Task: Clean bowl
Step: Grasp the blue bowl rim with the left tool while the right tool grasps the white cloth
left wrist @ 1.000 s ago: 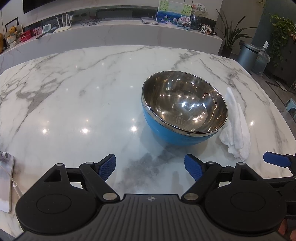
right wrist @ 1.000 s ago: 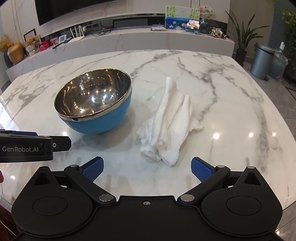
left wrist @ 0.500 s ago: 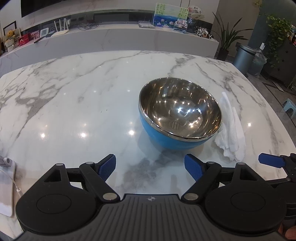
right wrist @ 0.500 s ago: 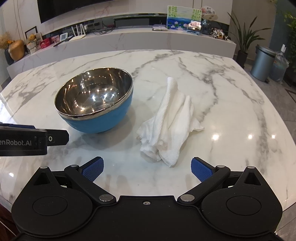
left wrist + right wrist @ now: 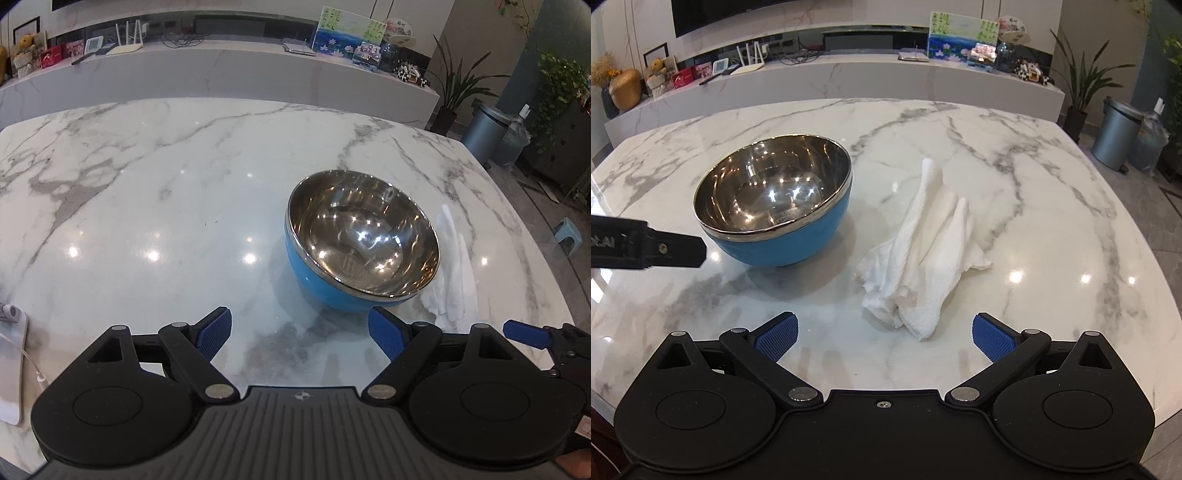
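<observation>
One bowl [image 5: 774,206], nothing inside.

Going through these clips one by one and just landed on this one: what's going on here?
A person holds a two-finger gripper in each hand over a marble table. Both the left gripper and the right gripper are open and hold nothing. A blue bowl with a shiny steel inside stands upright on the table, and a crumpled white cloth lies beside it, right in front of the right gripper. Neither has been touched, so the cleaning has not begun.
</observation>
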`<state>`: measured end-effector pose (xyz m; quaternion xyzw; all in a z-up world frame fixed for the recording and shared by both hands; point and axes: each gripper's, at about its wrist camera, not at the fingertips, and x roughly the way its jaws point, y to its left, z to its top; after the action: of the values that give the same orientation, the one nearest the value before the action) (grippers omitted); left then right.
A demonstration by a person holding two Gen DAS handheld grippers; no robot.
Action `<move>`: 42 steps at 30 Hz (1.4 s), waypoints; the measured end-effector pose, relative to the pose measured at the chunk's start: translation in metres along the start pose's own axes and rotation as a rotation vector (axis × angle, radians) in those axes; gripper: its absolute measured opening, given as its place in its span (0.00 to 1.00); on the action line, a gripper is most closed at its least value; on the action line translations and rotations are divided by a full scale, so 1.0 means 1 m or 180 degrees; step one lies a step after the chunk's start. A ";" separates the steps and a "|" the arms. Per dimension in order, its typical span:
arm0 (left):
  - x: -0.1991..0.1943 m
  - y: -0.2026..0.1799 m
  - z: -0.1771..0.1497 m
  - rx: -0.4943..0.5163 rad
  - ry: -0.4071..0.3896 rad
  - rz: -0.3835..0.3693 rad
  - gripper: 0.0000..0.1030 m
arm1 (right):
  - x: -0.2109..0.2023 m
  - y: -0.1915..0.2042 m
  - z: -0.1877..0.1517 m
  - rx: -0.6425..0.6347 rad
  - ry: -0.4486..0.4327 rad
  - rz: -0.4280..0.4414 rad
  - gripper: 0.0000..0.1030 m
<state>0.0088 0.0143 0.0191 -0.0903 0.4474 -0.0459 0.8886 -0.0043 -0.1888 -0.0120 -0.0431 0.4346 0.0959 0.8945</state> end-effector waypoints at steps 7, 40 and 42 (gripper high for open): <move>0.001 0.004 0.017 -0.0055 0.0034 -0.0004 0.79 | -0.001 -0.003 0.011 -0.0085 -0.0004 -0.0017 0.99; 0.063 0.006 0.046 0.0099 0.0452 -0.0113 0.16 | 0.052 -0.029 0.042 0.0203 0.0261 0.0223 0.24; 0.062 0.005 0.045 0.0121 0.0434 -0.0080 0.14 | 0.046 -0.027 0.043 0.0181 0.0188 0.0222 0.23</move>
<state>0.0823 0.0141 -0.0047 -0.0757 0.5048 -0.0717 0.8569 0.0625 -0.2023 -0.0219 -0.0053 0.4645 0.1133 0.8783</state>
